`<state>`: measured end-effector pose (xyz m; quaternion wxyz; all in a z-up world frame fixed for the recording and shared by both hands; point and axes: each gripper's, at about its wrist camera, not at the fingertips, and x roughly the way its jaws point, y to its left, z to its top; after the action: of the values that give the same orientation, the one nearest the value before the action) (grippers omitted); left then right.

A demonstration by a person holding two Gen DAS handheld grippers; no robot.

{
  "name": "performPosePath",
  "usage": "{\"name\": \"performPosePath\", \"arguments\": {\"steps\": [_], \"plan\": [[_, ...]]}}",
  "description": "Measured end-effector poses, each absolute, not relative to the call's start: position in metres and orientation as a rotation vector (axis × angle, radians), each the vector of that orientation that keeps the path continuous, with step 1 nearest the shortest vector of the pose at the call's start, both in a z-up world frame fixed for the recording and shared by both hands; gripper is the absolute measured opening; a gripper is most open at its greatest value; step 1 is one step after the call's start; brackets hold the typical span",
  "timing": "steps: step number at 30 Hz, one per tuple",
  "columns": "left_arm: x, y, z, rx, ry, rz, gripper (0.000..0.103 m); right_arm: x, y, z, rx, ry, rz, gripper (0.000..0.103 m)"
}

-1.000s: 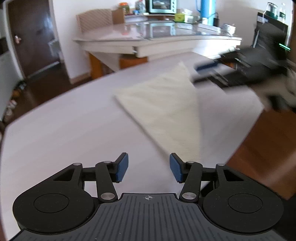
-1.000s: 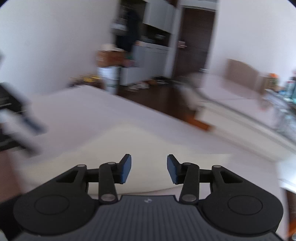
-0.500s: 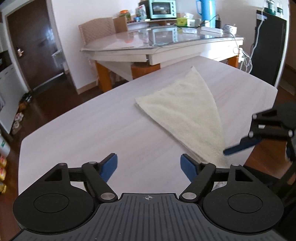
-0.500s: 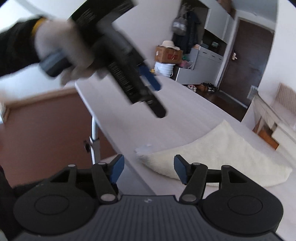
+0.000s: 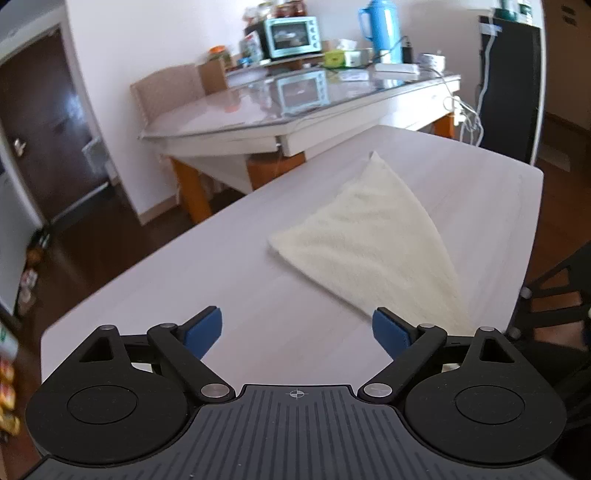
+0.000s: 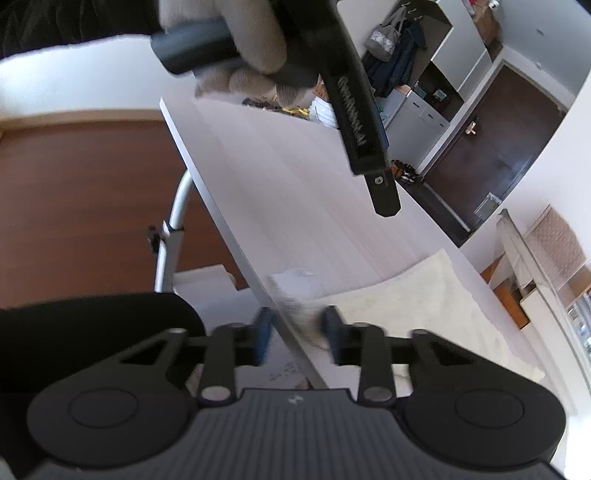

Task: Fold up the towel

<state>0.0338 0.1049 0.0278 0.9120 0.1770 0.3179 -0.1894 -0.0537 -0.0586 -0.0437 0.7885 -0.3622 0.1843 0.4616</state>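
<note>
One cream towel [image 5: 373, 243] lies flat on the pale wooden table [image 5: 229, 295], folded into a triangular shape. In the left wrist view its long axis runs from a narrow tip at the far end toward a wider end at the near right table edge. A small white tag [image 6: 295, 282] shows at the towel's near corner in the right wrist view.

Beyond the table stands a glass-topped table [image 5: 295, 107] carrying a teal toaster oven [image 5: 293, 37] and a blue jug [image 5: 384, 29]. A dark door [image 5: 40, 140] is at left, and the floor [image 6: 81, 199] is brown wood.

The left gripper [image 5: 297, 328] is spread wide and empty above bare tabletop, with the towel ahead and to its right, its right pad close to the towel's near edge. The right gripper [image 6: 297, 332] is blurred; its jaws stand at a narrow gap astride the table edge at the towel's corner, and contact cannot be determined. A gloved hand [image 6: 236, 55] holds the left tool overhead.
</note>
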Motion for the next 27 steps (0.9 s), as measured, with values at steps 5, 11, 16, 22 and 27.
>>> {"name": "performPosePath", "arguments": {"steps": [5,11,16,22,27], "plan": [[0.061,0.110,0.025,0.389,0.648,-0.397,0.092,-0.034,-0.078,-0.013,-0.555,0.504,1.125,0.009],[0.099,0.110,0.013,0.459,0.643,-0.420,0.092,-0.027,-0.102,0.015,-0.414,0.531,1.193,0.009],[0.123,0.110,-0.003,0.492,0.704,-0.466,0.092,-0.022,-0.114,0.025,-0.377,0.536,1.213,0.008],[0.139,0.112,-0.014,0.507,0.751,-0.500,0.093,-0.005,-0.124,0.029,-0.337,0.565,1.255,0.008],[0.151,0.119,-0.015,0.469,0.814,-0.524,0.094,0.020,-0.142,0.047,-0.186,0.566,1.308,0.008]]}}
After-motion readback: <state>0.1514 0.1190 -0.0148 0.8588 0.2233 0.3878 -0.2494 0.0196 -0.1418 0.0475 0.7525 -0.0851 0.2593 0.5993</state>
